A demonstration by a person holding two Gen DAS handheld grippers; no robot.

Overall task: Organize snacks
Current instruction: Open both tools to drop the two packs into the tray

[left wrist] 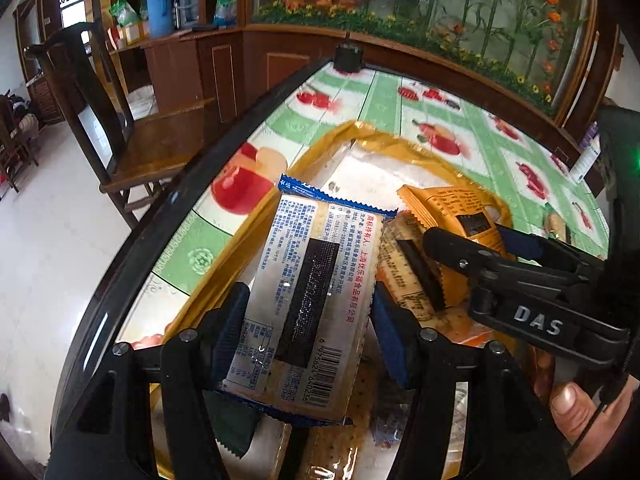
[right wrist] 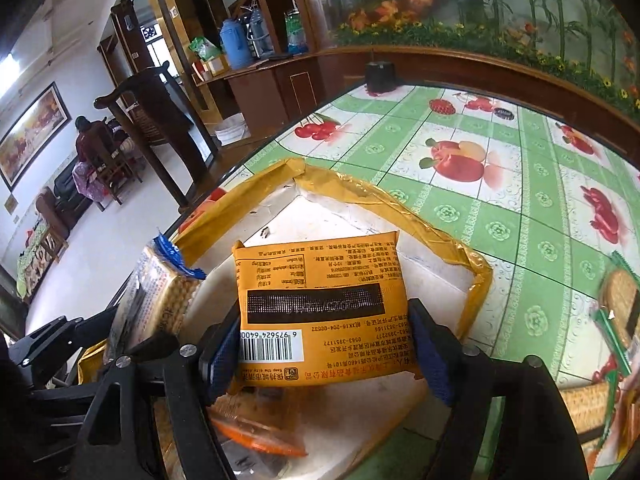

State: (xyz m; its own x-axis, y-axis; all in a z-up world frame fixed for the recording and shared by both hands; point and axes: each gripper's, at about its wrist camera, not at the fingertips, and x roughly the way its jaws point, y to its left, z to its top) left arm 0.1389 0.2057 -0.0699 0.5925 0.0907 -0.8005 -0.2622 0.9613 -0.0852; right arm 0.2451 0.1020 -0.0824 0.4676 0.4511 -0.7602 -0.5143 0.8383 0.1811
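In the left wrist view my left gripper (left wrist: 310,336) is shut on a blue-edged cracker pack (left wrist: 316,280), label side up, over a shallow box with yellow-taped rims (left wrist: 320,148). My right gripper (left wrist: 476,236) comes in from the right with an orange snack pack (left wrist: 452,204) in it. In the right wrist view the right gripper (right wrist: 326,352) grips that orange pack (right wrist: 320,300) by its two side edges above the box (right wrist: 360,188). The blue-edged pack (right wrist: 160,292) hangs at the left. More packs lie in the box under both grippers, among them an orange one (right wrist: 256,432) and a brown one (left wrist: 404,276).
The box sits near the left edge of a table with a green fruit-print cloth (right wrist: 500,232). Green-edged cracker packs (right wrist: 618,308) lie on the cloth at the right. A black cylinder (right wrist: 380,76) stands at the far corner. A wooden chair (left wrist: 132,140) stands beside the table.
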